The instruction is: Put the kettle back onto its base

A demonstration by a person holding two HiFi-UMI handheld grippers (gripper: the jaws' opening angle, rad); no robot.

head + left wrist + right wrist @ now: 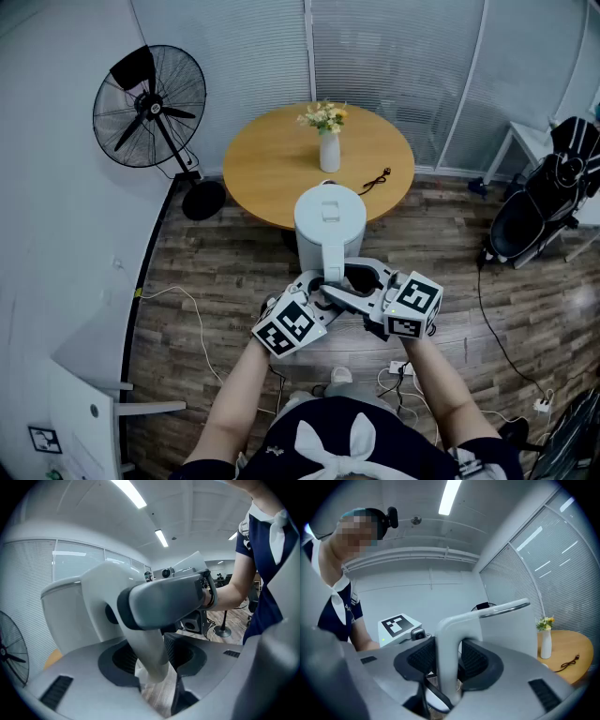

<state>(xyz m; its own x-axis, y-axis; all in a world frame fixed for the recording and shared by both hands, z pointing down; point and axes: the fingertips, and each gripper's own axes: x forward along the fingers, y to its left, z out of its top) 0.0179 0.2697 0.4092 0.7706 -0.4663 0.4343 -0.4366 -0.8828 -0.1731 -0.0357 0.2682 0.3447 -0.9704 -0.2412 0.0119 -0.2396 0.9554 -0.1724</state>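
A white kettle (328, 223) hangs upright in the air over the wood floor, just in front of the round table (272, 164). Both grippers hold its handle (330, 272) from the near side. My left gripper (317, 292) is shut on the handle (146, 648) low down, angled slightly downward. My right gripper (358, 284) comes in from the right, level, and is shut on the handle (448, 663). The kettle's body (508, 630) fills the space beyond the right gripper's (447, 672) pads. The left gripper (154, 670) sees the right gripper's jaw crossing above it. No kettle base shows in any view.
On the table stand a white vase of flowers (328, 148) and a small black cable (377, 178). A standing fan (150, 94) is at the left wall, a black chair (544, 202) at the right. Cables and a power strip (398, 367) lie on the floor by my feet.
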